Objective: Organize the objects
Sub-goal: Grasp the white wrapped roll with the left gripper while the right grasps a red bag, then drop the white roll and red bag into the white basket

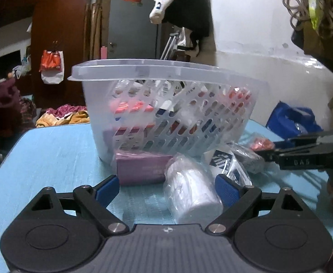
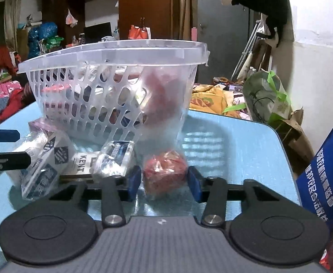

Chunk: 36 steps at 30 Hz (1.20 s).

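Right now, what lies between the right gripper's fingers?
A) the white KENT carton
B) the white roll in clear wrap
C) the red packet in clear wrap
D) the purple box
C: in the right wrist view the red packet sits between the blue pads of the right gripper, in front of the clear basket.

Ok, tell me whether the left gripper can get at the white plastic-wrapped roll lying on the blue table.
Probably yes. The left gripper is open, with the white plastic-wrapped roll already lying between its fingers, toward the right one. Nothing blocks it; the purple box sits close behind.
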Tool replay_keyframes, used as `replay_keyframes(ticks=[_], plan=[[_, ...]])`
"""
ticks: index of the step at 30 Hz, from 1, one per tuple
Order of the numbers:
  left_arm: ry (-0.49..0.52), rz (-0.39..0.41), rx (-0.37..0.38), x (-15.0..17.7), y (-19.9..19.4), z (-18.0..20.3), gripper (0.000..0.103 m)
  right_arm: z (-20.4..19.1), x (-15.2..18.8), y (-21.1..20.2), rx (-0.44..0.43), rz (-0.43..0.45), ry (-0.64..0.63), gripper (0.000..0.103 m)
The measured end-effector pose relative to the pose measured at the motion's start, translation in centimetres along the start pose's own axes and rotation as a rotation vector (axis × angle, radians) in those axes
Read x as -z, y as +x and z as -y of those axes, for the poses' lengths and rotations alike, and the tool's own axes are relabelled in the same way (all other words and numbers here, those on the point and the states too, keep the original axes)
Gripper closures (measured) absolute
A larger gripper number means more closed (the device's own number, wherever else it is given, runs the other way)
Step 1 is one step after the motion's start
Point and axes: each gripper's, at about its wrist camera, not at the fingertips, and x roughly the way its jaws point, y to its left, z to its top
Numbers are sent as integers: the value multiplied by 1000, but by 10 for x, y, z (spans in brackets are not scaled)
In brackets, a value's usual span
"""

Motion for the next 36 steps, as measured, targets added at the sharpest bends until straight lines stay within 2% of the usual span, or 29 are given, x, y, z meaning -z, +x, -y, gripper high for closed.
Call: replay_keyframes(ticks=[2,4,5,7,12,14,17,21,30,33,36], plan=[[-2,-6,17,-1,0,-1,14,-2,0,-1,8,5,-9,57],[-21,-18,58,-2,2,-2,28,-3,-1,-3,11,19,-16,57],[-33,-28,81,-2,3,-3,32,-3,-1,-4,17,31,-16,57],[-27,-80,111,0,11,1,47,-2,-2,-7,29,52,-10,57],[-38,-81,110,1,13,0,48,5,-1,-12,9,81,23,57],[-60,-35,123,4,6,-4,49,6,-1,-14,1,93,25,57],[-106,78,191,9,-7,-15,49,5,0,-20,-5,139,24,57],[-100,165,179,14,-21,-16,49,5,2,-27,-21,186,27,57],[-81,265,166,16,-33,-13,49,4,5,-41,-32,296,37,57],[-72,299,165,18,-37,-12,49,4,10,-48,-24,354,44,57],[-86,392,165,20,-53,-16,49,0,16,-62,-10,458,22,57]])
